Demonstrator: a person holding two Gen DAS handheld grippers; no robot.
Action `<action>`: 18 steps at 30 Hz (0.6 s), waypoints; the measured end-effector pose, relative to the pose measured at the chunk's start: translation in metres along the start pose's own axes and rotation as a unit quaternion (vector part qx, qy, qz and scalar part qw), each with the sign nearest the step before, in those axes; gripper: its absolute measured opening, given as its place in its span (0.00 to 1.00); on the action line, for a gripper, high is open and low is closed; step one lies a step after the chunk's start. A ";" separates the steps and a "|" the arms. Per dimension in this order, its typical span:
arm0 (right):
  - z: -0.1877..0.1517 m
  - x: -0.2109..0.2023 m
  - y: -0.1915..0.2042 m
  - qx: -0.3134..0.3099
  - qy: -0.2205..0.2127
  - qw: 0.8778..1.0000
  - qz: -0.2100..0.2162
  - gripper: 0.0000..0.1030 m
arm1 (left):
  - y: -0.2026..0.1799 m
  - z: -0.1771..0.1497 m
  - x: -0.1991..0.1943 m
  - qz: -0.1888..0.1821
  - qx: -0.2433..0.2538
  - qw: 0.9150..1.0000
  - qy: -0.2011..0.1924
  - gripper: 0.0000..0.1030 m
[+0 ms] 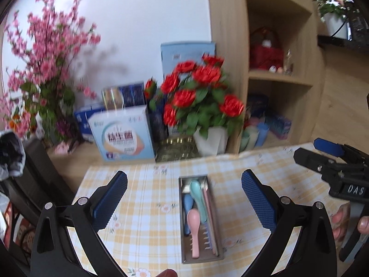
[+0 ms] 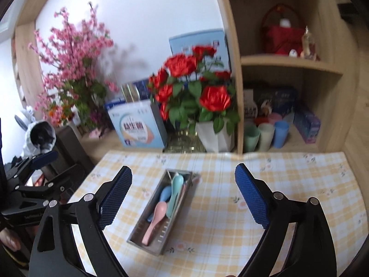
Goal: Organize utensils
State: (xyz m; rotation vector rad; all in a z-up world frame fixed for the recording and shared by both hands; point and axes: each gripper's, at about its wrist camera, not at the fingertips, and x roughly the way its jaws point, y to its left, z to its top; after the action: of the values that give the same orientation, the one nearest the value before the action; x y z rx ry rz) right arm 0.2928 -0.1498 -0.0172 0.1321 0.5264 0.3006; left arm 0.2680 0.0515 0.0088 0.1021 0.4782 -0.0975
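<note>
Two wrist cams, both angled down over the table from the near side.

Left cam looks square along the metal utensil tray (image 1: pixel 201 219), w/ the right gripper (image 1: pixel 327 159) at its right edge. Right cam sits further right, so we see the tray (image 2: pixel 161 210) diagonal, left gripper (image 2: pixel 34 168) at far left. Both share the checked tablecloth (image 1: pixel 147 207), red roses (image 1: pixel 203 92) & shelf unit (image 2: pixel 290 67) behind.

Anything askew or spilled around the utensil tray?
Nothing spilled. The pink spoon, mint spoon and blue spoon all lie inside the metal rectangular tray. One pink handle tip pokes over the tray's far end; minor.
</note>
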 end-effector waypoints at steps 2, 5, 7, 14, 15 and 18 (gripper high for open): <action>0.005 -0.020 0.001 -0.008 -0.023 1.000 -0.003 0.85 | -0.008 0.009 -0.012 0.007 0.005 1.000 -0.017 0.94; 0.010 -0.046 0.001 -0.014 -0.052 0.998 -0.028 0.85 | -0.020 0.022 -0.032 0.001 0.008 0.999 -0.040 0.94; 0.013 -0.062 0.000 -0.012 -0.068 0.997 -0.032 0.85 | -0.027 0.027 -0.042 -0.002 0.009 0.999 -0.053 0.94; 0.015 -0.098 -0.009 -0.005 -0.099 0.994 -0.055 0.85 | -0.044 0.034 -0.073 -0.007 0.006 0.996 -0.091 0.94; 0.015 -0.101 -0.010 -0.006 -0.101 0.993 -0.060 0.85 | -0.044 0.033 -0.075 -0.007 0.004 0.996 -0.092 0.94; 0.013 -0.109 -0.014 -0.006 -0.108 0.992 -0.071 0.85 | -0.045 0.032 -0.077 -0.010 -0.005 0.996 -0.091 0.94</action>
State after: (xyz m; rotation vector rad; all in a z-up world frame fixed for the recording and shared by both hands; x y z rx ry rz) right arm 0.2138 -0.1983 0.0427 0.1122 0.3168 0.1477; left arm 0.2091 0.0090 0.0698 0.0784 0.2968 -0.1239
